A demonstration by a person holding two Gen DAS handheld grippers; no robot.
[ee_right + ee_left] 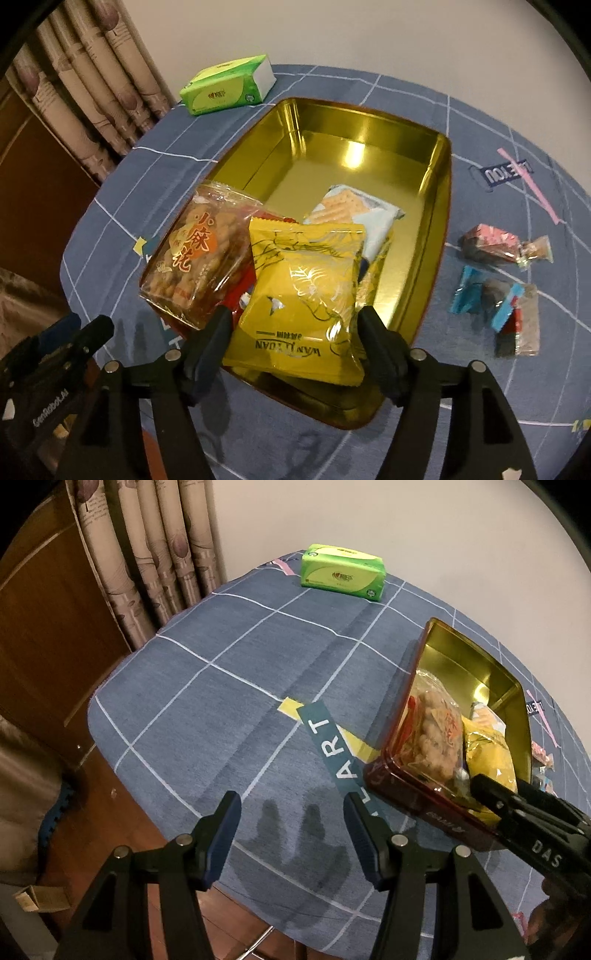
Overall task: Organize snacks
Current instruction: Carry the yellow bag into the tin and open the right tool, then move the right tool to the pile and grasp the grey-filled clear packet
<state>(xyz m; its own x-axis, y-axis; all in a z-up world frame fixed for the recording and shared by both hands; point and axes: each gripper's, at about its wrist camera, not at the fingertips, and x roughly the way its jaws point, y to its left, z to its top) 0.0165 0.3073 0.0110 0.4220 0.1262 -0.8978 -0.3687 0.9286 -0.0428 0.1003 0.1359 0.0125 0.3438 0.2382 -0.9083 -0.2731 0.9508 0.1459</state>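
Cracker packet (356,210) half hidden under yellow packet (306,295).

My left wrist view looks steeply down past its tongs (291,834) at the tabletop (221,686), close in. My right view looks down into the tin (439,206) from near. Both share the tin (513,686) and the green tissue pack (341,572) (225,86).

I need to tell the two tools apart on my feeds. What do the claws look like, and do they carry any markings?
Both are matte black plastic claws with triangular cut-out linkages and silver pivot pins. The left claw has dark blue ribbed pads on its fingers. The right claw looks darker at the pads; white lettering "DAS" shows on its side. The left claw's body reads "GenRobot.AI" in white. No cables or sleeves show.
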